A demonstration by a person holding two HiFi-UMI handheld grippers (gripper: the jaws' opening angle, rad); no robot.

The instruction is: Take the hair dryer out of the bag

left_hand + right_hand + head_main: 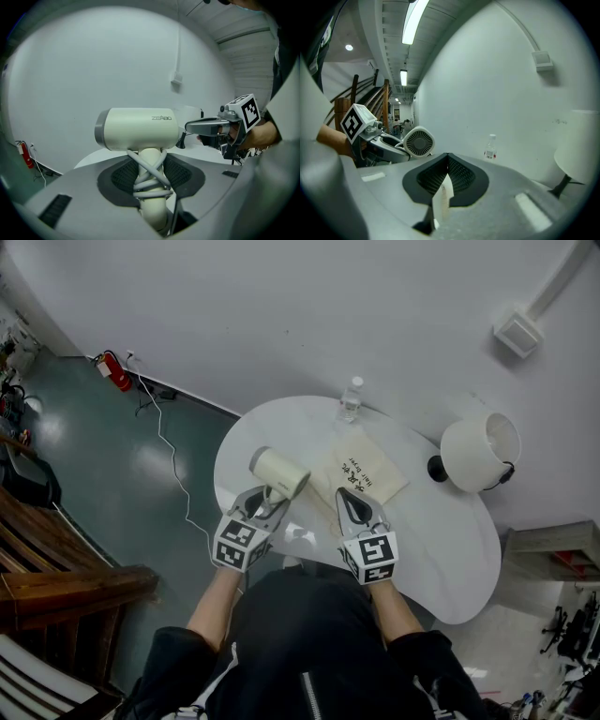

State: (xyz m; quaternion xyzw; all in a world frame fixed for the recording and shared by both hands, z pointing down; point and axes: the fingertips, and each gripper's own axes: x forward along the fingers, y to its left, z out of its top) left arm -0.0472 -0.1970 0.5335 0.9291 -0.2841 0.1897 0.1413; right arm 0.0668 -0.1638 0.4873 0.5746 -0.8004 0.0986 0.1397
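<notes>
Left gripper (269,498): is being pressed shut on the handle (153,206) of the hair dryer, the jaws standing partly apart with the handle filling the gap.
Hair dryer (136,129): is being held up over the left part of the table, outside the bag, barrel level, with its cord (149,193) wound around the handle.
Right gripper (354,505): is being squeezed fully together on a thin edge of the bag.
Bag (364,468): is being pinched at its near edge, spread on the table just right of the hair dryer.
Table (450,559): is being shared by the bag, an upright bottle (350,399) at the far edge, and a lamp (480,451) at the right.
</notes>
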